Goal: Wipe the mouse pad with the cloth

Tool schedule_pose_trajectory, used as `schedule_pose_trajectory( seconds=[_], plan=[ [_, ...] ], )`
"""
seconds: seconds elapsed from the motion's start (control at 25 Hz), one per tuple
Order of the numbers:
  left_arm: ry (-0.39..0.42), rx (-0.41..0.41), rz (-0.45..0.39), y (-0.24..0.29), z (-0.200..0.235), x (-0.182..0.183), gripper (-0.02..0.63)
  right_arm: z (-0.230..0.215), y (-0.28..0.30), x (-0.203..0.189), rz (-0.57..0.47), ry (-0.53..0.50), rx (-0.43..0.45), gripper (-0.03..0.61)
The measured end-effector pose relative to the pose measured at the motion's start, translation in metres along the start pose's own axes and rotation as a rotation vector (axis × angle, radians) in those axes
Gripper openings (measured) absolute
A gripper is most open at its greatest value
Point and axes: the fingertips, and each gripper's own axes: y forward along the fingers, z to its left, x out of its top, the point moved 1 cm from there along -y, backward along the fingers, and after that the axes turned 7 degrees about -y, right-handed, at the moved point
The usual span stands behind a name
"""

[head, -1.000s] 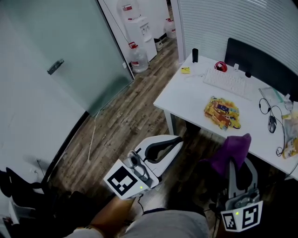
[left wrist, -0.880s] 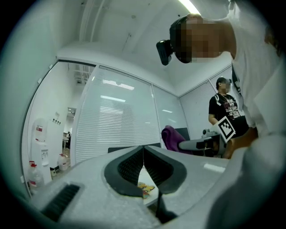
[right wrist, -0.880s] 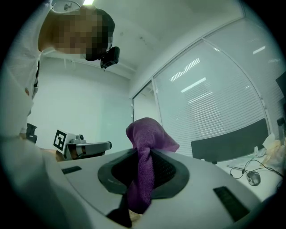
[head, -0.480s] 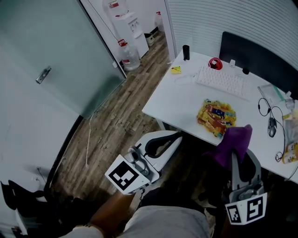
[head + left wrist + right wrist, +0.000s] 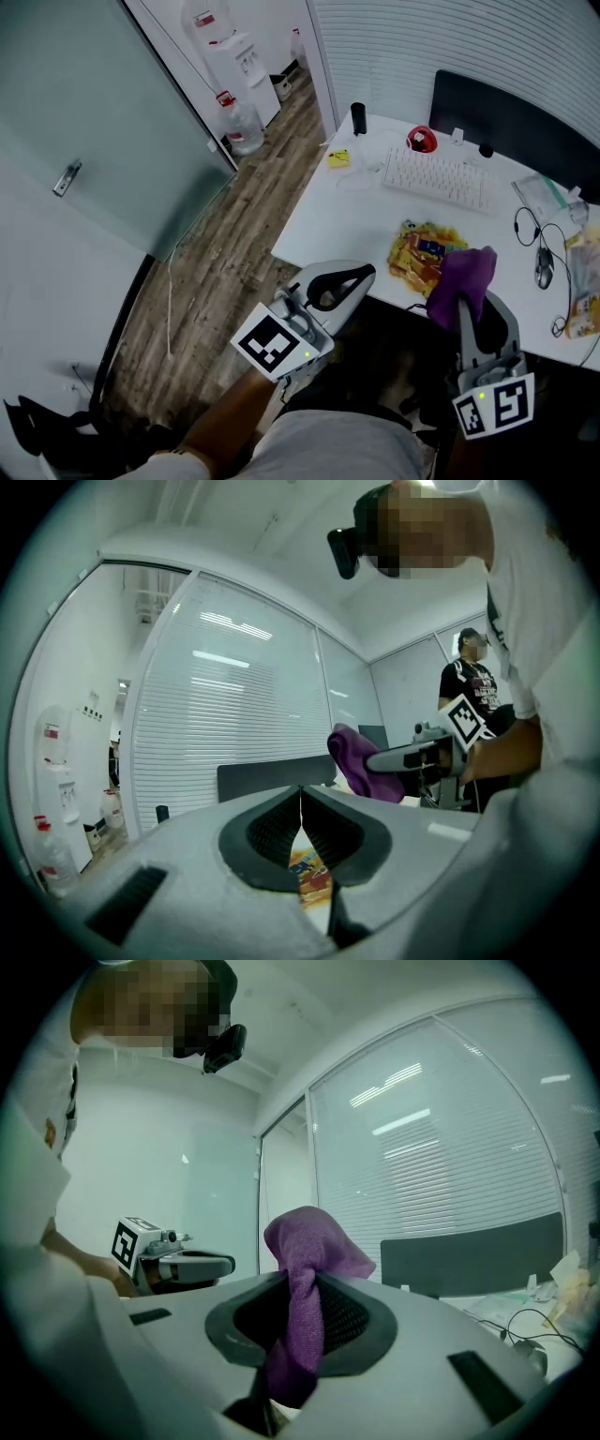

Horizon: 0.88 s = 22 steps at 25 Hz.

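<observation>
**Cloth in the right grip, pad just ahead**

My right hand-held gripper (image 5: 472,302) is clamped tight on the purple cloth (image 5: 463,275). A bunch of it stands up above the jaws and a tail hangs down between them. My left hand-held gripper (image 5: 354,275) has its jaws pressed together with nothing in them.

The mouse pad (image 5: 422,251), the colourful printed mat, lies flat on the white counter (image 5: 328,216) close to its near edge. The keyboard (image 5: 436,178) sits beyond it and the mouse (image 5: 543,269) is well apart to its right. From my head view the pad looks nearly square, turned a little against the counter's edge, so I cannot pick out a long axis.

The relation that matters is that the pad lies ahead of the right gripper and slightly to its left. The cloth's bunch overlaps the pad's near right corner in my view, but I cannot tell whether it touches or hangs above. The right hand is clearly the nearer one.

Both grippers point forward at the counter's near edge, with their marker cubes toward me. The left one angles in from the left, short of the counter. I judge the wipe has not begun, and that the next move is a short reach forward, left and down.
</observation>
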Motion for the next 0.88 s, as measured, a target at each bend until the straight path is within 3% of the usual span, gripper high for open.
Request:
schedule_pose_trajectory(
  seconds=[0.16,0.24,0.68,0.88],
  plan=[
    [0.022,-0.053,0.083,0.028,0.029,-0.021,0.015,-0.010,0.038,-0.025,0.101,0.011,-0.024,0.066],
    [0.077,-0.104,0.137,0.046,0.042,-0.038,0.015,-0.014,0.059,-0.044,0.189,0.014,-0.027,0.066],
    [0.314,-0.322,0.577,0.120,0.081,-0.169,0.017,-0.025,0.167,-0.159,0.695,-0.012,0.038,0.066],
    [0.383,-0.386,0.714,0.134,0.091,-0.211,0.016,-0.027,0.194,-0.205,0.893,-0.010,0.073,0.066]
  ],
)
